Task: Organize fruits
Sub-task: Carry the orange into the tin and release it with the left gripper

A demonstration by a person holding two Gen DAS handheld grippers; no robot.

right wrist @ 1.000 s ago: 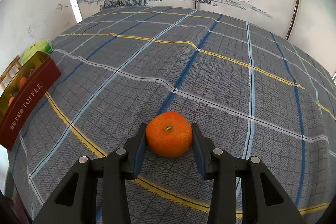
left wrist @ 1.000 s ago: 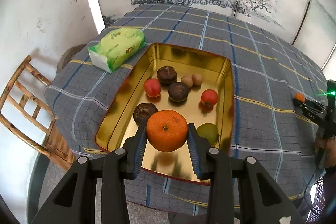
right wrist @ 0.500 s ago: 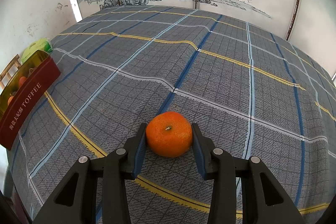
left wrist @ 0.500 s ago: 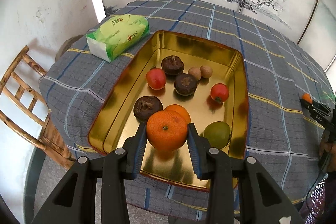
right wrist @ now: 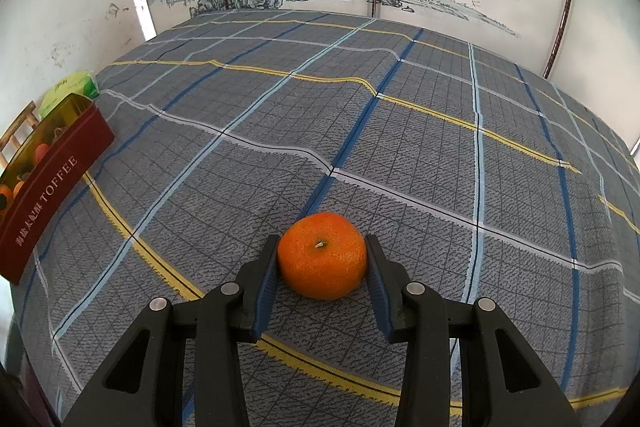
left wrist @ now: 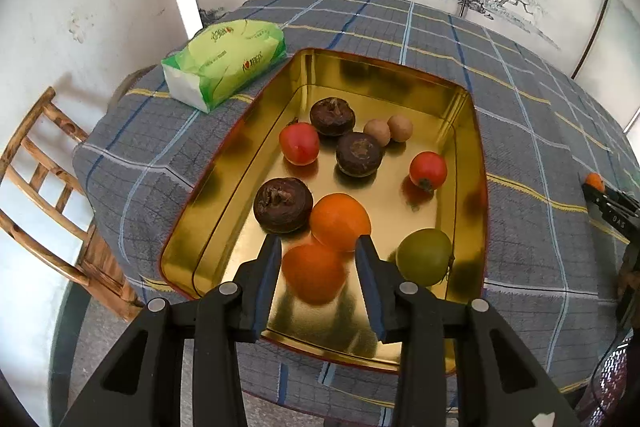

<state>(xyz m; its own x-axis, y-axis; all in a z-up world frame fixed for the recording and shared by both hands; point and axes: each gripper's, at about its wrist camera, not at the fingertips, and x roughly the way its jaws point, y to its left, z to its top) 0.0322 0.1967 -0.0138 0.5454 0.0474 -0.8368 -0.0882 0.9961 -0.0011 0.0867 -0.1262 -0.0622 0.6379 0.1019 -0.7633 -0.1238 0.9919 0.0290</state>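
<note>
We're counting in the gold tin [left wrist: 460, 99] from the left wrist view: three dark brown fruits [left wrist: 283, 205], two red ones [left wrist: 299, 143], two small tan ones [left wrist: 377, 132], one green one [left wrist: 424, 257]. Oranges there: two, one resting [left wrist: 340, 221] and one blurred between the fingers [left wrist: 313, 273]. We're seeing one more orange [right wrist: 322, 255] on the tabletop in the right wrist view, so three oranges total. That's making eleven fruits. We're also logging one tissue pack [left wrist: 224, 61], one wooden chair [left wrist: 44, 187], one tin, and two grippers, each with two fingers.
</note>
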